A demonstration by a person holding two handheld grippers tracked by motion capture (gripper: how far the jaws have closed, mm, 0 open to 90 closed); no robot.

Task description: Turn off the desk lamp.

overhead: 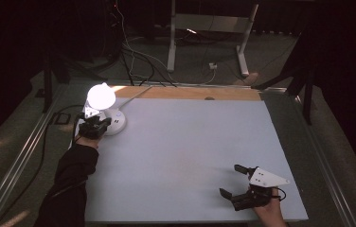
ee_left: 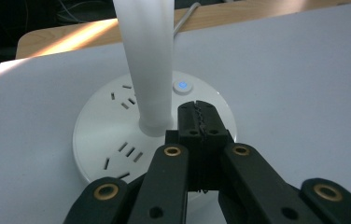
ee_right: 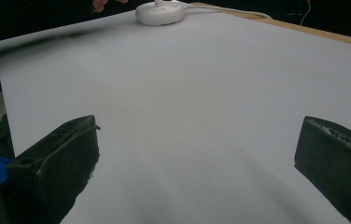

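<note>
High view: the left gripper (overhead: 94, 126) sat at the lit desk lamp (overhead: 101, 96), over its round base (overhead: 115, 122).

Left gripper view: jaws pressed together — nothing between them — tips just short of the blue-lit power button (ee_left: 182, 86), apparently for pressing it.

Right gripper view: the right gripper (ee_right: 197, 154) stood with jaws spread, empty — the lamp base (ee_right: 159, 13) lay far ahead.

In the left gripper view the lamp's stem (ee_left: 148, 60) runs off the top edge, so its head is cut off, and the shut left gripper (ee_left: 200, 122) covers the near part of the base (ee_left: 99, 135). In the high view the lit head (overhead: 101, 96) is glare, its shape lost. In the right gripper view both jaws are cropped, and the base (ee_right: 159, 13) is small, perhaps with a hand (ee_right: 100, 3) behind it.
</note>
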